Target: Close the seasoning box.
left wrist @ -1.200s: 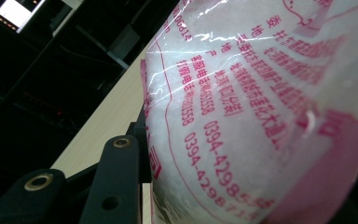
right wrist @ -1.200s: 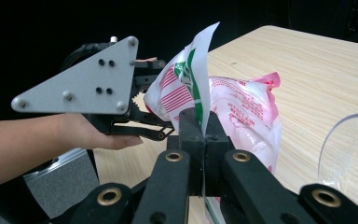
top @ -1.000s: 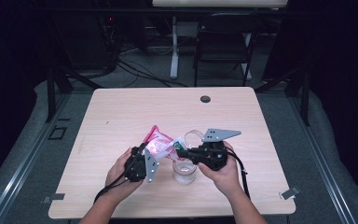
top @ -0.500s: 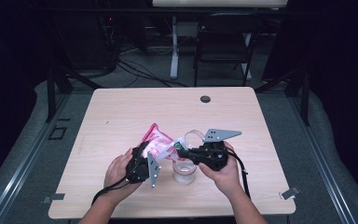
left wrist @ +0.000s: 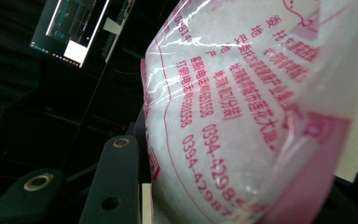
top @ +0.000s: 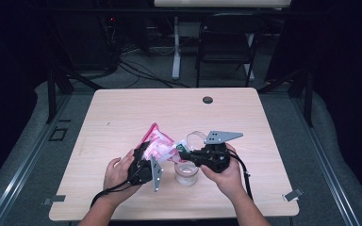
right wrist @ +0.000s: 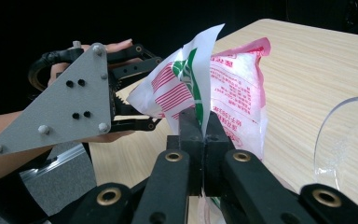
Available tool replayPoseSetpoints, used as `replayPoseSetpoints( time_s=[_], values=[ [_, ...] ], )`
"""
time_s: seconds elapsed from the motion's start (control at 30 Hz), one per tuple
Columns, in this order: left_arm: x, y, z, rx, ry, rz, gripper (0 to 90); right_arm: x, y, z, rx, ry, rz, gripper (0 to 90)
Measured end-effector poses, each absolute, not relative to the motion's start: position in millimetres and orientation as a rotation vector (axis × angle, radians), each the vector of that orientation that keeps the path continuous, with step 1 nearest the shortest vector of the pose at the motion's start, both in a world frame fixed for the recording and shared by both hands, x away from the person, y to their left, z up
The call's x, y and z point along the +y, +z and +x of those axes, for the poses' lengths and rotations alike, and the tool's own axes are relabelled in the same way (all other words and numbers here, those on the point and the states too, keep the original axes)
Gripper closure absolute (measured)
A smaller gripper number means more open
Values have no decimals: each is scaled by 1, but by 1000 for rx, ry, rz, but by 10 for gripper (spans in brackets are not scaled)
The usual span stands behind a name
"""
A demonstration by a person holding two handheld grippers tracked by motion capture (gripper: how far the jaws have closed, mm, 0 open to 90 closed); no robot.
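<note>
A pink and white plastic bag (top: 158, 142) of white grains is held up over the table between both grippers. My left gripper (top: 147, 153) is shut on the bag's lower body; in the left gripper view the bag (left wrist: 242, 107) bulges between the two black jaws. My right gripper (top: 182, 152) is shut on the bag's white, green-printed corner flap (right wrist: 191, 79), its jaws pressed together around it (right wrist: 204, 126). A clear cup (top: 187, 173) stands on the table just below the right gripper. The left gripper's grey plate (right wrist: 60, 105) shows in the right gripper view.
The wooden table (top: 122, 108) has a dark round grommet (top: 208, 100) near its far edge. A clear curved rim (right wrist: 342, 140) stands at the right of the right gripper view. A chair (top: 226, 42) and cables sit on the floor beyond the table.
</note>
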State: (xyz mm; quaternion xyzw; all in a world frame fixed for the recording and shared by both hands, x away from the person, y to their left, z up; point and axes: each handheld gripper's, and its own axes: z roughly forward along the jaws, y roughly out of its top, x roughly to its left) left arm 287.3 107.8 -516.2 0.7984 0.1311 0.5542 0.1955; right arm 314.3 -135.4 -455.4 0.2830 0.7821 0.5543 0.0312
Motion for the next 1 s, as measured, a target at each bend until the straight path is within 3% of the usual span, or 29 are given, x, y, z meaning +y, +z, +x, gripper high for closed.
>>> replayPoseSetpoints(
  time_s=[0.6, 1.0],
  values=[
    [103, -512, 282, 243, 1739, 2278, 623, -136, -458, 315, 2419, 1672, 870, 900],
    [106, -505, 282, 171, 1752, 2322, 624, -136, -459, 314, 2424, 1673, 866, 900]
  ],
)
